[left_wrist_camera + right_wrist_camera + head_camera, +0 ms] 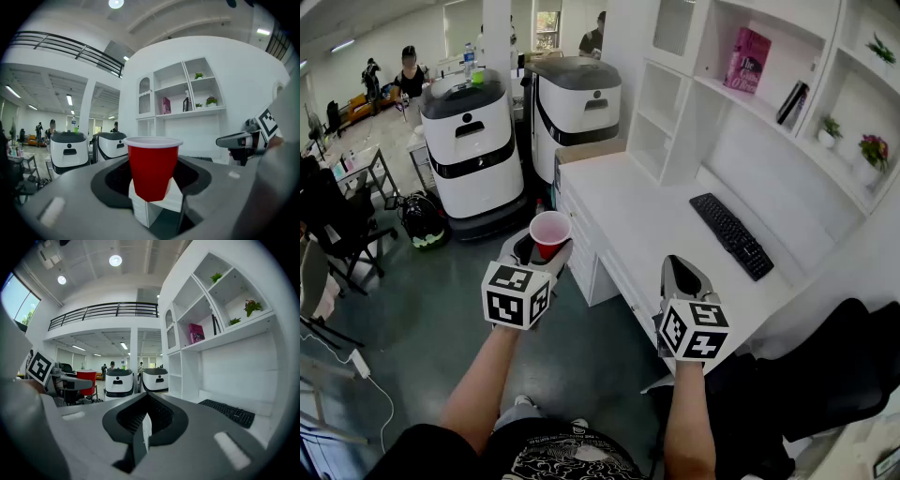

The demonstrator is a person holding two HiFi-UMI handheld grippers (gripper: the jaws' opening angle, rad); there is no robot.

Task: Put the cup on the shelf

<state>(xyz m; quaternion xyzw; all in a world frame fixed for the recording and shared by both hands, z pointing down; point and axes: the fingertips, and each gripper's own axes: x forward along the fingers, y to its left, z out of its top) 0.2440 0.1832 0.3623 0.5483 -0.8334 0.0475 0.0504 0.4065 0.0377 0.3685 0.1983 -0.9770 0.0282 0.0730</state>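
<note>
1. My left hand-held gripper (544,251) pinches the red cup (549,231) low on its wall. The cup stands upright with its mouth up, held over the floor just off the white worktop's (647,220) front edge.
2. My right hand-held gripper (677,268) hovers above that same front edge, beside the cup. Its jaws are pressed together with nothing between them.
3. A black keyboard (731,234) lies flat on the worktop, toward the side that meets the wall.
4. The white shelf (769,117) rises from the back of the worktop. It carries a pink book (746,59), a dark leaning book (793,103) and small potted plants (873,150).
5. Two white machines with dark tops (473,141) stand side by side on the floor past the worktop's far end.
6. People (410,75) stand in the open hall well beyond the worktop, behind the machines.
</note>
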